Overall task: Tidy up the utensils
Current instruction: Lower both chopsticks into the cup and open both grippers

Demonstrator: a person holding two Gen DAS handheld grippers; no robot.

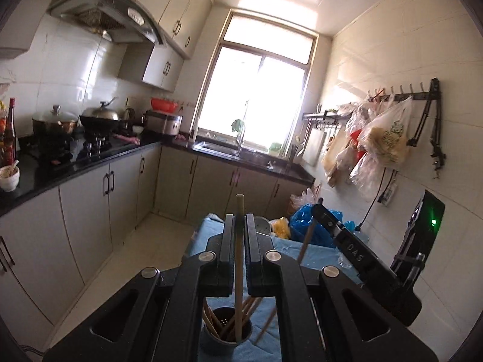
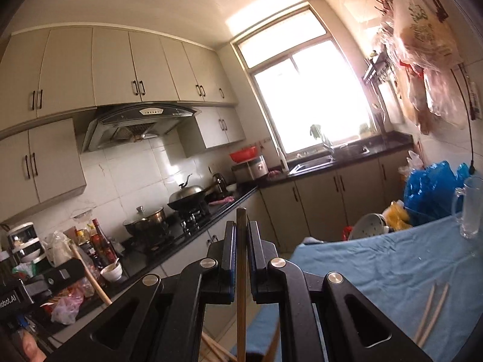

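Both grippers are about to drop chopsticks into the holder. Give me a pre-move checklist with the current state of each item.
1. Left gripper shut on its chopstick: ok.
2. That chopstick's lower end inside the dark holder: ok.
3. Right gripper shut on a darker chopstick: ok.
4. Right chopstick's lower end lined up over the holder: cannot tell, it runs out of the right wrist view.
5. Holder upright on the blue cloth: ok.
6. All chopsticks collected: not ok, two loose chopsticks lie on the cloth.
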